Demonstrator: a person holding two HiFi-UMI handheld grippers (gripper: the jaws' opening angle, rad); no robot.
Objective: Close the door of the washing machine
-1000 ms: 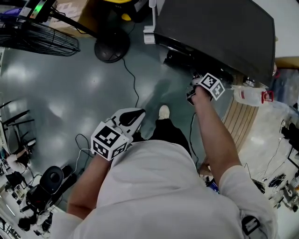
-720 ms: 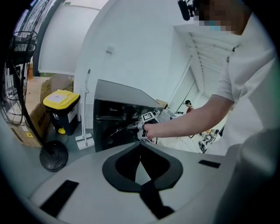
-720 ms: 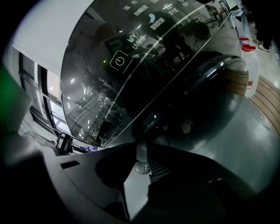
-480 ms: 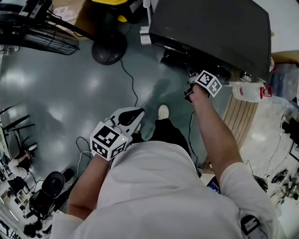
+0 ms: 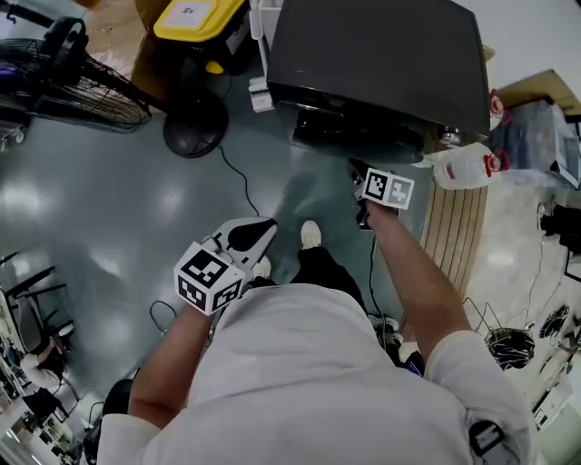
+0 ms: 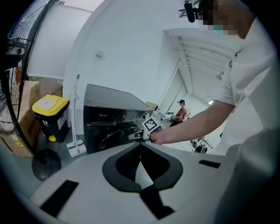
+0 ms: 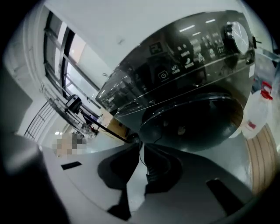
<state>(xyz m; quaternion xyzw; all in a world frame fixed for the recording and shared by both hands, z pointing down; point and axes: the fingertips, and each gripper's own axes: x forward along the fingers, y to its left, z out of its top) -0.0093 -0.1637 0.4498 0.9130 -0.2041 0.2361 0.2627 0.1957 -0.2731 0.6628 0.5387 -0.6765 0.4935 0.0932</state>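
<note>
The black washing machine [image 5: 381, 64] stands at the top of the head view. Its round dark door [image 7: 192, 122] fills the right gripper view and lies against the machine's front under the control panel and the silver knob [image 7: 238, 33]. My right gripper [image 5: 357, 170] hangs a short way in front of the door, clear of it. Its jaws [image 7: 141, 146] are closing to a narrow gap with nothing between them. My left gripper [image 5: 269, 225] is held low over the floor, far from the machine. It [image 6: 140, 144] is shut and empty, and points at the machine [image 6: 109, 118].
A floor fan [image 5: 82, 82] and a round black base [image 5: 195, 123] stand at the left, with a yellow-lidded bin [image 5: 186, 18] behind. A cable [image 5: 241, 177] runs across the grey floor. A white jug [image 5: 463, 163] and wooden slats [image 5: 454, 236] are right of the machine.
My right gripper has drawn back from the machine's front and rolled, and its jaws have narrowed. The left gripper has hardly moved. The head view has shifted.
</note>
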